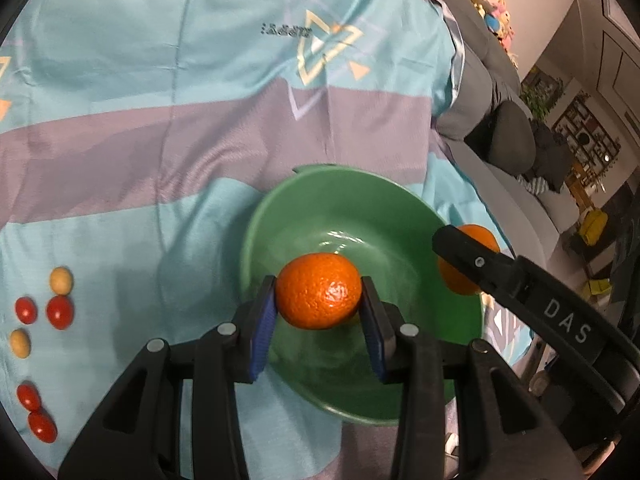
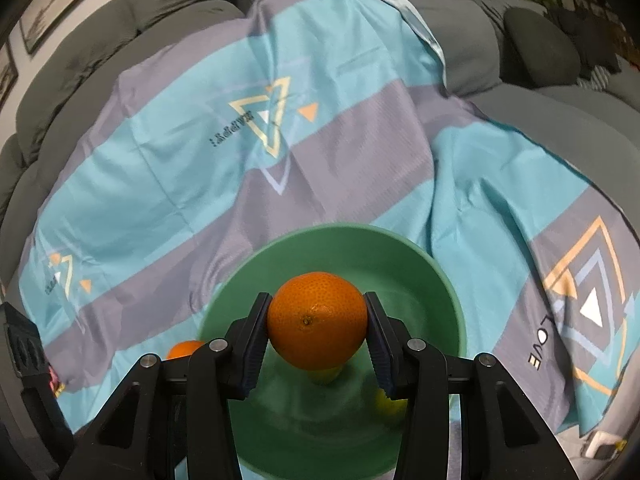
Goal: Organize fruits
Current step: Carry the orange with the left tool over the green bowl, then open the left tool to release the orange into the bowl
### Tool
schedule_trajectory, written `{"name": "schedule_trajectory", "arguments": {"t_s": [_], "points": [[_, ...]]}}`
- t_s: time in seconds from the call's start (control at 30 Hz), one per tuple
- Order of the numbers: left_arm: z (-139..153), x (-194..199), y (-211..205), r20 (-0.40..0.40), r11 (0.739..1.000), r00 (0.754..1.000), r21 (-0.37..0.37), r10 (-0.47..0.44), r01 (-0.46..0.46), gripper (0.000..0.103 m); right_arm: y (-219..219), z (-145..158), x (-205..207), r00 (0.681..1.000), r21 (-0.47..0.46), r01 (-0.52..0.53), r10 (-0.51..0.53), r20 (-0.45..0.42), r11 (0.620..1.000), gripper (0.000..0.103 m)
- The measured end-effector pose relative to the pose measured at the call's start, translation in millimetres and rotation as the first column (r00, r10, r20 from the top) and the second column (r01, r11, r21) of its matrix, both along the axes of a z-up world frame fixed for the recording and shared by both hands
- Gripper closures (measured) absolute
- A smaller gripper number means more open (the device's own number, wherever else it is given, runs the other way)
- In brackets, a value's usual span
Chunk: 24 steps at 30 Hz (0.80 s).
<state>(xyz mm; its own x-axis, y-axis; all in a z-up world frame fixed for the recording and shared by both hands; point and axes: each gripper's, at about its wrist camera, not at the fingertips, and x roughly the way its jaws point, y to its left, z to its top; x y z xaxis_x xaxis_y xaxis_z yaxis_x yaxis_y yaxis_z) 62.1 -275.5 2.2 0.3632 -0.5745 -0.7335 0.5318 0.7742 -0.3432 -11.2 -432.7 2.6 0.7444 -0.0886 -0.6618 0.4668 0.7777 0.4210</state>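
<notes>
Two oranges: one clamped in each gripper, both held over the green bowl.
Left gripper: jaws narrow, blue pads pressed on either side of the left orange; it sits lower centre of the left wrist frame.
Left orange, look: deep orange, pebbled skin, bright glare spot facing the camera.
Right gripper: jaws narrow, pads gripping the right orange at lower centre of the right wrist frame.
Right orange, look: rounder, paler orange, small dark stem dimple facing the camera.
Bowl: glossy green, on a sheet striped turquoise and grey with triangle prints; the sheet lies over a grey sofa.
Bowl contents: yellowish shapes low in the right wrist frame, partly hidden under the orange and a jaw; cannot tell what they are.
Left view only: small red fruits and pale yellow fruits scattered on the sheet at lower left; the right gripper's arm enters at right with its orange behind a finger.
Right view only: sofa back cushions along the top, a large diamond print at right; a sliver of the left orange shows at lower left.
</notes>
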Motion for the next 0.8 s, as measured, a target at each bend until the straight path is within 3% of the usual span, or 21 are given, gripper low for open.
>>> {"name": "schedule_trajectory", "arguments": {"t_s": [0.8], "points": [[-14,-3,-27,-0.046,0.995,0.995,0.054,-0.085,0.088,0.063,-6,-23,14,0.995,0.039,-0.001,0.005,-0.100,0.999,0.057]]}}
